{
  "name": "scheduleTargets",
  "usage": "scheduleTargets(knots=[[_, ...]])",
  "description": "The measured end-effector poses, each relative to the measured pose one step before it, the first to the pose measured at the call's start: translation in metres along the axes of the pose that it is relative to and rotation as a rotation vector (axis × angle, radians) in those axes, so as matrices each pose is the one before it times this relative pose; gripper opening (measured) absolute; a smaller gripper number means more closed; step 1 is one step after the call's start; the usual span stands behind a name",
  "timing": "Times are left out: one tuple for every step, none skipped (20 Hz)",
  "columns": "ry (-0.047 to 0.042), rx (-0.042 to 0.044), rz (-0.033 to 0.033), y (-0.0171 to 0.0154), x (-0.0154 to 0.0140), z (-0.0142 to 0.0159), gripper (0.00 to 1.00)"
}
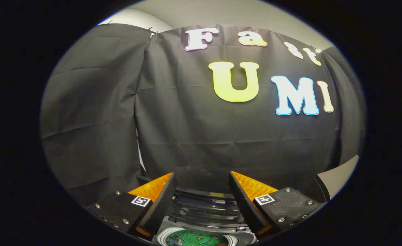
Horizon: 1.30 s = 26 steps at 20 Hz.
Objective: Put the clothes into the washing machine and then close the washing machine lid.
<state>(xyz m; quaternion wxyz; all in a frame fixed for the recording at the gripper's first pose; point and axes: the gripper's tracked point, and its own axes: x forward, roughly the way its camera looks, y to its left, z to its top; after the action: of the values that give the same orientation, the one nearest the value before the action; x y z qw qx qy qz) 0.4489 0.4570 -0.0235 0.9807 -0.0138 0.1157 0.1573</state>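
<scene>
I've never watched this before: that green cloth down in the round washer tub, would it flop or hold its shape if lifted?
The green cloth looks crumpled in the round tub, so it is probably floppy and would drape. Likely light. The open tongs are above it, holding nothing.

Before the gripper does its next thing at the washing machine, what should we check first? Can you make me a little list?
1. Gripper fingers apart: ok, open.
2. Nothing held between the fingers: ok.
3. Green clothes inside the washing machine drum: ok, they lie below the fingers.
4. Any clothes left outside: cannot tell.
5. Lid closed: not ok, the drum opening shows.
6. Where the lid is: cannot tell; a pale panel stands beyond the right finger.
</scene>
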Motion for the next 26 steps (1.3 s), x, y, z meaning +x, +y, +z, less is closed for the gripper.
scheduleTargets(knots=[[0.0147, 0.00093, -0.00863, -0.00004, 0.00756, 0.00011, 0.95], [0.01775, 0.00359, -0.01157, -0.00069, 0.0089, 0.00078, 0.95], [0.02256, 0.00576, -0.00667, -0.00097, 0.00851, -0.00251, 0.95], [0.02397, 0.00224, -0.01902, -0.00431, 0.00803, -0.00465, 0.95], [0.02667, 0.00175, -0.01425, -0.00289, 0.00629, -0.00442, 0.95], [0.02587, 0.00897, -0.00976, -0.00104, 0.00661, -0.00478, 0.95], [0.0219, 0.00853, -0.00723, -0.00201, 0.00517, -0.00519, 0.96], [0.01752, 0.00205, -0.0136, -0.0032, 0.0048, -0.00398, 0.96], [0.01968, 0.00043, -0.00928, -0.00142, 0.00349, -0.00396, 0.95], [0.02894, -0.00094, -0.00637, -0.00008, 0.00336, -0.00664, 0.95], [0.02921, 0.00165, 0.00189, 0.00009, 0.00235, -0.00658, 0.95], [-0.00455, 0.0221, -0.00504, -0.00093, 0.00209, 0.00015, 0.96], [0.01675, 0.01876, -0.00642, -0.00146, 0.00042, -0.00376, 0.96], [0.02884, 0.02783, 0.00349, -0.00108, 0.00177, -0.00569, 0.96], [-0.00106, 0.0033, 0.00527, 0.00069, -0.00244, 0.00118, 0.96], [0.02295, -0.00177, 0.00778, 0.0014, -0.00059, -0.00014, 0.97], [0.00712, -0.00081, 0.01228, 0.00162, -0.00297, 0.00123, 0.97], [0.00962, -0.00058, 0.01297, 0.00015, -0.00242, -0.00305, 0.97], [0.01379, -0.00121, 0.01224, 0.00063, -0.00345, -0.00288, 0.97], [0.00373, 0.00275, 0.01171, 0.00027, -0.00336, -0.00243, 0.96], [0.00881, 0.00295, 0.00851, 0.00101, -0.00376, -0.00255, 0.96], [0.00803, 0.00206, 0.00665, 0.00062, -0.00456, -0.0042, 0.95], [-0.00067, -0.00133, 0.00545, 0.00164, -0.00557, -0.00328, 0.94], [-0.00299, -0.00194, 0.0029, 0.00208, -0.00656, -0.00401, 0.95], [-0.00676, -0.00355, 0.00289, 0.00195, -0.00589, -0.00305, 0.95], [-0.00879, -0.0021, 0.00305, 0.00145, -0.00609, -0.0048, 0.94]])
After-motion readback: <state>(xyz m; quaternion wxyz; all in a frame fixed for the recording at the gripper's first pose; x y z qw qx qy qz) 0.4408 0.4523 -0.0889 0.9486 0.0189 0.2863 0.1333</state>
